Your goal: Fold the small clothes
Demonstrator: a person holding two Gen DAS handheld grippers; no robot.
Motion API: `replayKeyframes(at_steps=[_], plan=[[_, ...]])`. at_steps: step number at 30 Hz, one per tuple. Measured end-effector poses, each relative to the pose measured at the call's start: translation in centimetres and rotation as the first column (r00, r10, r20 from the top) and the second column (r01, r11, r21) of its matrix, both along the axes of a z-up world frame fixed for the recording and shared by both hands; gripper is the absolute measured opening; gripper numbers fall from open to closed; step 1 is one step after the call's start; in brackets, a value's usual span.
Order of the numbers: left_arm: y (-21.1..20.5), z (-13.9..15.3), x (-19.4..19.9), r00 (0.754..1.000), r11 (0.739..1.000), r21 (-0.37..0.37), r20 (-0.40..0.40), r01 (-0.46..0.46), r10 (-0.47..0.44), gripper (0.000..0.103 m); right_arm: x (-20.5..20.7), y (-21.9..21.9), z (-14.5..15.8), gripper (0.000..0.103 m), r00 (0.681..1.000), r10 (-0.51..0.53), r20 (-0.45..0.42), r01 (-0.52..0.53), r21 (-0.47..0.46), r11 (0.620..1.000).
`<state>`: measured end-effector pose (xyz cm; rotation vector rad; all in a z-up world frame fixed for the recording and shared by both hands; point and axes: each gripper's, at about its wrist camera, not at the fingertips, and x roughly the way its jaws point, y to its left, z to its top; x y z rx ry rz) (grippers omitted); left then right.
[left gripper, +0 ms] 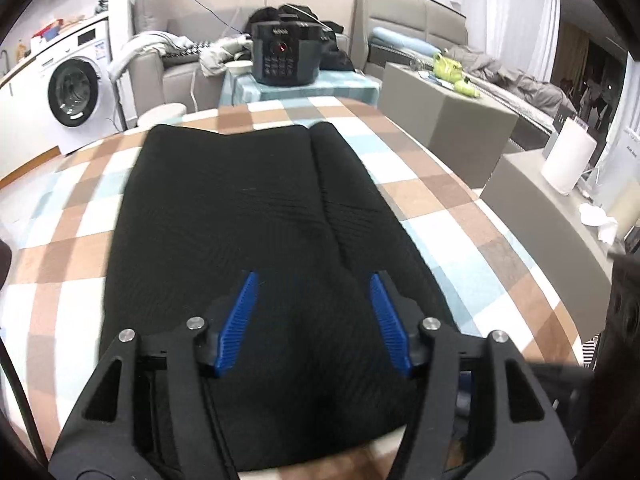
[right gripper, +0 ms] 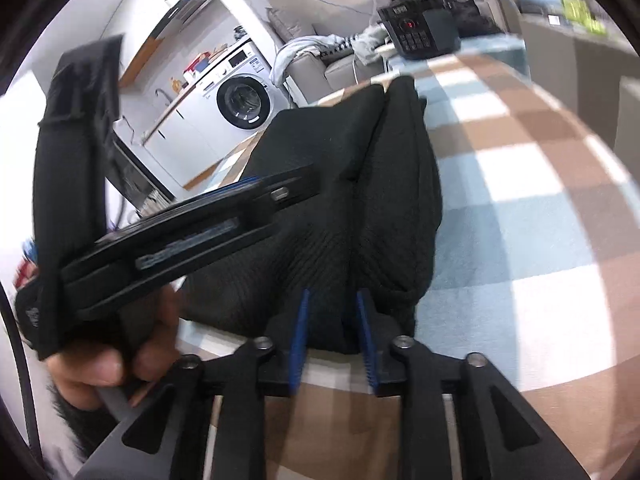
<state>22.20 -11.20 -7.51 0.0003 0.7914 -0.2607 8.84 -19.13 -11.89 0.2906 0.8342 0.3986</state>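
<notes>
black garment [left gripper: 240, 216] lies lengthwise on checkered tabletop [left gripper: 460, 208], near edge. left claw [left gripper: 314, 276] spread wide above its near hem, holding nothing. right claw [right gripper: 334, 294] pinches near hem fold. grip both hem corners level before lifting.

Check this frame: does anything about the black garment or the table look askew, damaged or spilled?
Nothing spilled or damaged. The black ribbed knit garment lies on the brown, white and blue checked tablecloth, unevenly folded: a ridge bunches along its right side, where the right tongs pinch its near edge.
</notes>
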Motion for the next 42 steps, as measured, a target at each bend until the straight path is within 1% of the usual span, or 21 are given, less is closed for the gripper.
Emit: replayKeyframes(at_steps=[1, 3, 6, 9, 11, 14, 16, 17, 19, 21, 23, 24, 25, 27, 30, 33, 38, 40, 42], plan=[[0.7, 0.4, -0.8, 1.000, 1.000, -0.004, 0.009, -0.009, 0.009, 0.061, -0.2, 0.0, 0.3, 0.042, 1.000, -0.003, 0.018, 0.004, -0.015, 1.000], [2.1, 1.0, -2.1, 0.999, 0.999, -0.014, 0.024, -0.030, 0.031, 0.072, -0.1, 0.0, 0.6, 0.043, 0.999, -0.009, 0.033, 0.010, -0.031, 0.999], [4.0, 1.5, -4.1, 0.997, 0.998, -0.028, 0.043, -0.055, 0.056, 0.074, 0.4, 0.3, 0.2, 0.043, 0.999, -0.011, 0.032, 0.012, -0.049, 0.999], [5.8, 1.7, -5.7, 0.996, 0.996, -0.028, 0.042, -0.080, 0.081, 0.075, 0.7, 0.4, -0.7, 0.043, 1.000, 0.005, 0.002, -0.004, -0.114, 0.993], [7.0, 1.8, -6.8, 0.995, 0.995, -0.029, 0.046, -0.092, 0.094, 0.076, 0.5, 0.0, -0.4, 0.043, 1.000, 0.009, 0.007, -0.008, -0.126, 0.992], [8.4, 2.1, -8.1, 0.992, 0.993, -0.032, 0.055, -0.112, 0.113, 0.080, -0.2, -1.0, 0.6, 0.044, 1.000, -0.002, 0.030, 0.006, -0.134, 0.991], [9.1, 2.5, -9.1, 0.990, 0.992, -0.038, 0.071, -0.120, 0.122, 0.082, -0.8, -1.4, 1.7, 0.053, 0.998, -0.007, 0.067, 0.017, -0.151, 0.988], [9.4, 2.7, -9.7, 0.989, 0.992, -0.036, 0.082, -0.120, 0.122, 0.083, -1.1, -1.5, 2.1, 0.060, 0.997, 0.000, 0.082, 0.012, -0.152, 0.988], [9.7, 3.0, -10.8, 0.987, 0.993, -0.029, 0.111, -0.117, 0.119, 0.086, -1.8, -1.6, 3.2, 0.068, 0.992, 0.028, 0.127, -0.010, -0.143, 0.990], [9.8, 3.3, -11.4, 0.983, 0.992, -0.020, 0.137, -0.122, 0.124, 0.093, -2.4, -1.6, 4.2, 0.088, 0.981, 0.041, 0.187, -0.014, -0.144, 0.989], [9.9, 3.3, -12.3, 0.977, 0.992, -0.016, 0.168, -0.128, 0.129, 0.099, -3.1, -1.5, 5.0, 0.096, 0.971, 0.042, 0.237, -0.007, -0.144, 0.990], [10.1, 3.3, -12.9, 0.973, 0.991, -0.020, 0.188, -0.131, 0.132, 0.101, -3.4, -1.5, 5.4, 0.101, 0.964, 0.046, 0.262, -0.008, -0.143, 0.990], [10.0, 3.4, -13.2, 0.970, 0.991, -0.023, 0.202, -0.133, 0.135, 0.102, -3.6, -1.5, 5.6, 0.103, 0.959, 0.051, 0.277, -0.011, -0.144, 0.990], [10.1, 3.4, -13.6, 0.965, 0.990, -0.027, 0.219, -0.141, 0.144, 0.102, -3.8, -1.3, 5.9, 0.103, 0.949, 0.062, 0.310, -0.017, -0.144, 0.989], [10.3, 3.0, -14.0, 0.960, 0.986, -0.022, 0.228, -0.163, 0.164, 0.102, -3.8, -0.7, 5.7, 0.103, 0.941, 0.085, 0.328, -0.028, -0.175, 0.984], [10.9, 2.5, -14.0, 0.956, 0.983, -0.040, 0.230, -0.177, 0.182, 0.102, -3.9, -0.4, 5.4, 0.103, 0.934, 0.092, 0.346, -0.023, -0.198, 0.980], [12.0, 1.4, -13.8, 0.948, 0.980, -0.040, 0.248, -0.196, 0.199, 0.102, -3.7, -0.6, 4.9, 0.103, 0.922, 0.072, 0.380, -0.004, -0.177, 0.984], [12.5, 0.9, -13.5, 0.947, 0.979, -0.039, 0.251, -0.198, 0.202, 0.102, -3.7, -0.7, 4.8, 0.103, 0.923, 0.072, 0.377, -0.003, -0.180, 0.984], [12.9, 0.5, -13.4, 0.940, 0.977, -0.050, 0.267, -0.206, 0.212, 0.102, -3.7, -1.1, 4.7, 0.103, 0.922, 0.053, 0.384, 0.016, -0.173, 0.985]])
